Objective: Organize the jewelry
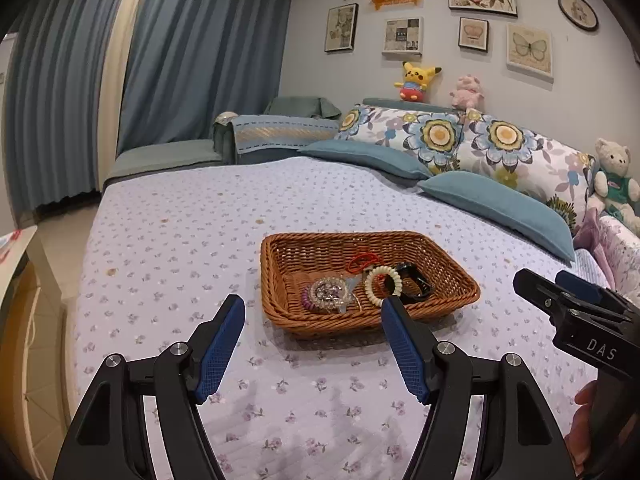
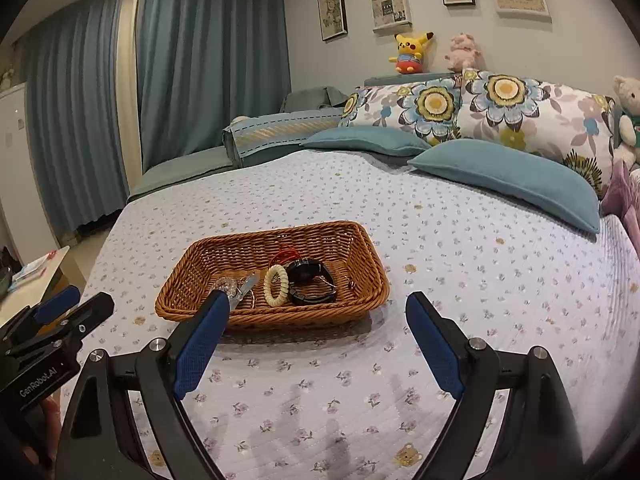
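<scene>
Jewelry lies heaped in the wicker basket (image 1: 280,276) on the bed — a springy cream coil bracelet (image 1: 383,285), a stiff black bangle (image 2: 310,284) and a fragile beaded piece (image 1: 329,292), all likely light. Pinching a band's rim looks safest — left gripper (image 1: 313,312) and right gripper (image 2: 316,308) both hover spread and empty.

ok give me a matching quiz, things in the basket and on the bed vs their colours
Things:
1. coil tie
2. bracelet
3. cord
4. pillow

Colours:
A. red
B. teal
C. cream
D. black

Pairs: 1-C, 2-D, 3-A, 4-B
</scene>
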Demonstrator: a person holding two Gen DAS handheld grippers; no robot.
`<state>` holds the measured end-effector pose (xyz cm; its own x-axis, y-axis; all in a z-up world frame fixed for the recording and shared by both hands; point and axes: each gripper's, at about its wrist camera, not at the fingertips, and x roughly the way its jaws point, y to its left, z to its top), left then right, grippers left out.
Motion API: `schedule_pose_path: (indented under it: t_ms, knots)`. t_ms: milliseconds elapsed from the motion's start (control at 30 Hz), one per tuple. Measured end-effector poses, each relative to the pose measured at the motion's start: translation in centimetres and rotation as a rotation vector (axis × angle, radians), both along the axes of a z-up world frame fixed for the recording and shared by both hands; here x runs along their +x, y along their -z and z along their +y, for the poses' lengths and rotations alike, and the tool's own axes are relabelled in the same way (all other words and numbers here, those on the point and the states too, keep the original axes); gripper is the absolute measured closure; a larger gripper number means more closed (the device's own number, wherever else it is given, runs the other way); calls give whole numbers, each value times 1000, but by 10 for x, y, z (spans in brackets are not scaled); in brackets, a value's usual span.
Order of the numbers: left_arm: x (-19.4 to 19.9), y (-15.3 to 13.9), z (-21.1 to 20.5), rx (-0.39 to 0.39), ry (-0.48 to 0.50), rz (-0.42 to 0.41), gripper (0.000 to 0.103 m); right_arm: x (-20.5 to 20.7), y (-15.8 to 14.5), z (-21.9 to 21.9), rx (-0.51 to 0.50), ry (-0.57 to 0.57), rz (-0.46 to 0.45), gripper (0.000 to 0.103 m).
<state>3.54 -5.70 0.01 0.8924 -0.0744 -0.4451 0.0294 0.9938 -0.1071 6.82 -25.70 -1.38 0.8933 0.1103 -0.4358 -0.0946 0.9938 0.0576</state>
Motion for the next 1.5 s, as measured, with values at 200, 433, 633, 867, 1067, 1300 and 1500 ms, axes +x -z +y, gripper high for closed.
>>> schedule_pose_path:
  t_ms: [200,433,633,867,1067,1300,1500]
  knots:
    - [0,3,5,-10,-13,1,31,1,-3,-1,27,-4,19,12]
    - [-1,2,7,-23,-19,-2,31,-3,-9,4,13,3,1,12]
    - [-6,-4,7,-48,0,-15,30,-3,-10,3,25,5,15,12]
    - [-2,0,9,-58,-4,5,28,-2,-12,1,43,3,24,12]
    - [-2,0,8,-55,0,5,28,-1,-11,1,40,6,26,12]
    - [-3,-1,7,-60,7,7,28,0,-8,2,37,6,35,12]
    - [-2,-1,8,-56,4,12,28,0,-6,3,27,5,38,12]
